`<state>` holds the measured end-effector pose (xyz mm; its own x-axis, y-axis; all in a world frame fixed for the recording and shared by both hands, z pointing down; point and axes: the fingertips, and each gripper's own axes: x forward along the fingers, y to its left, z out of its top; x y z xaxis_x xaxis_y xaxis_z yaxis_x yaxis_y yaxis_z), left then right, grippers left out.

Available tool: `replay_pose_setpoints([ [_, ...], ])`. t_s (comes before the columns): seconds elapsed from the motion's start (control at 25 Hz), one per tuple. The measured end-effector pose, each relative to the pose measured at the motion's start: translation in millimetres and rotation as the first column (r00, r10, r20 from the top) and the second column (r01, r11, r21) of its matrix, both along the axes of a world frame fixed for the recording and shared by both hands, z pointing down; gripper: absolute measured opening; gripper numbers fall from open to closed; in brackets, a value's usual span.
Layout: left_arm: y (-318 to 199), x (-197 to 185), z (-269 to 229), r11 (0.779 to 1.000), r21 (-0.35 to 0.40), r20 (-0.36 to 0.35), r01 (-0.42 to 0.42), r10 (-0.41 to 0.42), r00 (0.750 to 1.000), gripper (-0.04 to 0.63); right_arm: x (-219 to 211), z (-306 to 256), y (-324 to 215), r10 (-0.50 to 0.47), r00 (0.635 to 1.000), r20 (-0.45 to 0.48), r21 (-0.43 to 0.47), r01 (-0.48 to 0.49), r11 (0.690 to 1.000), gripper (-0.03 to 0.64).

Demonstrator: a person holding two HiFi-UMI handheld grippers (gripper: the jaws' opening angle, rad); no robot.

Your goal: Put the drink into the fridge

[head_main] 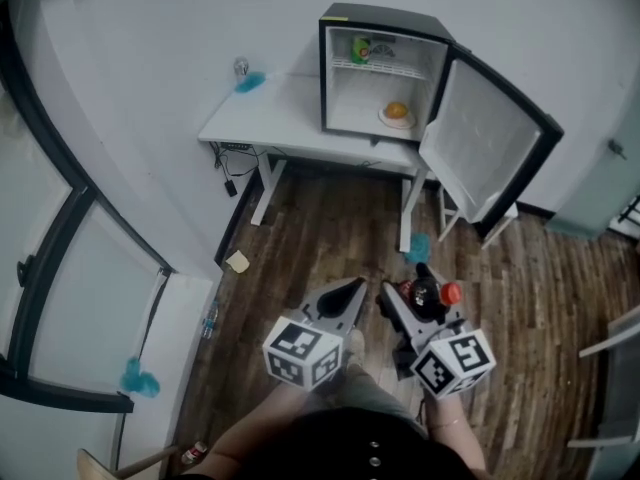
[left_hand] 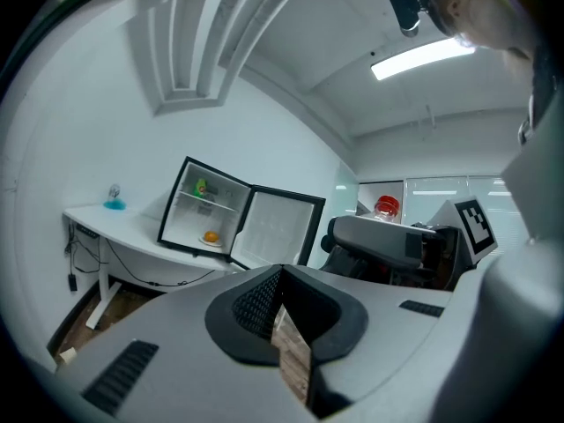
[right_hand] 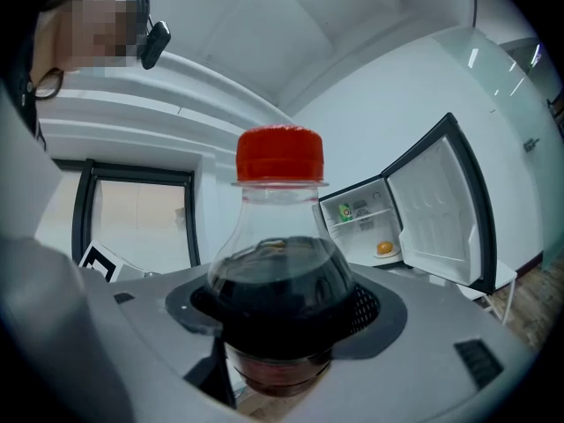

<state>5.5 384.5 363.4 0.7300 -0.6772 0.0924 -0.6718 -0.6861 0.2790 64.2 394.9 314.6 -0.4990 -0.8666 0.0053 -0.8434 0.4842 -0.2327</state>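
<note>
A dark cola bottle (right_hand: 280, 271) with a red cap (right_hand: 279, 155) stands between the jaws of my right gripper (head_main: 405, 303), which is shut on it; the head view shows the cola bottle (head_main: 428, 293) held low over the wooden floor. My left gripper (head_main: 350, 296) hangs beside it with its jaws closed to a thin slit and nothing in them. The small black fridge (head_main: 385, 68) stands on a white table (head_main: 262, 118) ahead, door (head_main: 485, 138) swung wide to the right. Inside are a green can (head_main: 361, 48) on the top shelf and an orange on a plate (head_main: 396, 114) below.
A small can on a blue cloth (head_main: 246, 76) sits at the table's far left. Cables hang under the table (head_main: 228, 173). A blue scrap (head_main: 418, 246) lies on the floor by the table leg. Glass partition with black frame (head_main: 60, 268) runs along the left.
</note>
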Motion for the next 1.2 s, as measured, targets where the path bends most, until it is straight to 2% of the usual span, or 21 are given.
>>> replay_pose_setpoints([
  [0.2,-52.5,-1.2,0.4,0.999,0.012,-0.006,0.039,-0.039,0.999,0.006,-2.7,6.2,-55.1,-0.038,0.999,0.009,0.004,0.038,0.999,0.31],
  [0.8,-235.4,39.2,-13.5,0.996,0.033,0.004,0.084,-0.084,0.996,0.006,26.4,-9.6,-241.6,-0.121,0.993,0.009,0.04,0.12,0.992,0.31],
  [1.2,-298.0,61.3,-7.7,0.996,0.014,-0.008,0.088,-0.088,0.996,0.006,41.1,-1.7,-306.9,-0.133,0.991,0.006,0.022,0.133,0.991,0.31],
])
